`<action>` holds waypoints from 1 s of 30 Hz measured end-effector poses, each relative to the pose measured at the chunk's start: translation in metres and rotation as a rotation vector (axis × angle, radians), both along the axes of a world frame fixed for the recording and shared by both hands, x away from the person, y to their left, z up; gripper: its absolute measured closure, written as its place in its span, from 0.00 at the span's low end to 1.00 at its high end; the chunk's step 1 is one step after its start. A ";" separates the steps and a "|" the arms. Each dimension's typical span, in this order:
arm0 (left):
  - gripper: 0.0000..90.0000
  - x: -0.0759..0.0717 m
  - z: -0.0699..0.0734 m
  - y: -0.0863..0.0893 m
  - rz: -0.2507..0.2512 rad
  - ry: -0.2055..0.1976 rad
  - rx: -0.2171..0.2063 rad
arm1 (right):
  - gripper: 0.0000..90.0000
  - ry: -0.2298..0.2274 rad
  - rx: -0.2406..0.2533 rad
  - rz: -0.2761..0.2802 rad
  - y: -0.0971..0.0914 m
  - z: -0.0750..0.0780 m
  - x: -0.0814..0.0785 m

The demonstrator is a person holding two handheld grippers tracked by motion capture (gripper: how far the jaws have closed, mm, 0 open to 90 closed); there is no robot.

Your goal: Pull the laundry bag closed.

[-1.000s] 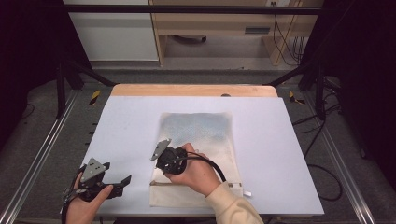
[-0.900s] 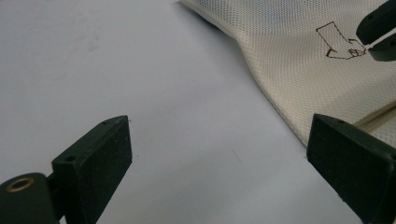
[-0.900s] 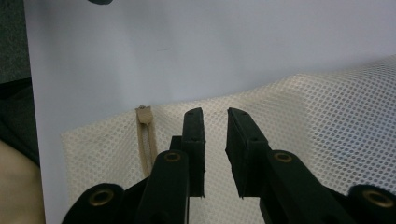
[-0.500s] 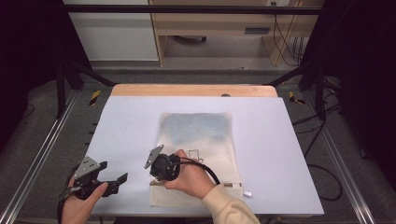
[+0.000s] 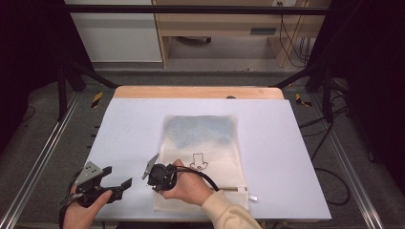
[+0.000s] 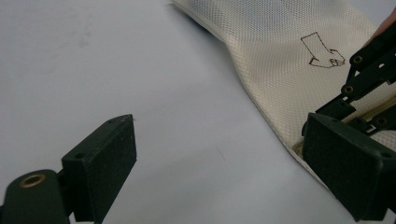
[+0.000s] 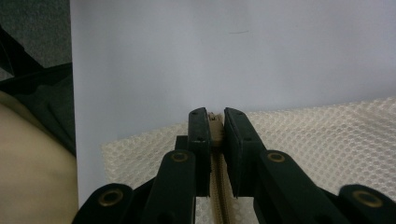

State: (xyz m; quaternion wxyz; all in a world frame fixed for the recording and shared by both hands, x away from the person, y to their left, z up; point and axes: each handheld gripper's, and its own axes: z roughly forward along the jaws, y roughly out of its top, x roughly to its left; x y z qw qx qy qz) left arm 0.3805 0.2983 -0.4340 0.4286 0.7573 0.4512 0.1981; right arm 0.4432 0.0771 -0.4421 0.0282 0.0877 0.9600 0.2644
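White tabletop [image 5: 296,152] is carrying a cream mesh zip bag [image 5: 210,143] at centre. At its seven o'clock corner, the right gripper [image 7: 215,122] is pinching the zipper [image 7: 215,140], jaws having just closed. Off at eight o'clock, the left gripper [image 5: 117,187] is hovering wide open, empty.

Cream mesh-cloth bag [image 5: 203,157], open weave, rough and matt, with a tan woven zip tape [image 7: 215,140] along its near edge; pale smooth matt sheet covering the table [image 5: 296,157], bare light wood strip [image 5: 191,92] at the far edge; black matt plastic jaws, brass-coloured metal rivets
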 end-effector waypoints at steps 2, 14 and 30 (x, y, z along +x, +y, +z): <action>0.13 -0.001 -0.001 -0.005 -0.025 0.009 0.026 | 0.91 0.005 0.020 -0.005 -0.003 0.004 0.000; 0.18 -0.006 -0.013 -0.041 -0.172 0.083 0.046 | 0.91 0.020 0.090 -0.017 -0.013 0.013 0.003; 0.27 0.005 -0.029 -0.062 -0.236 0.165 -0.054 | 0.91 0.001 0.118 -0.003 -0.018 0.024 0.002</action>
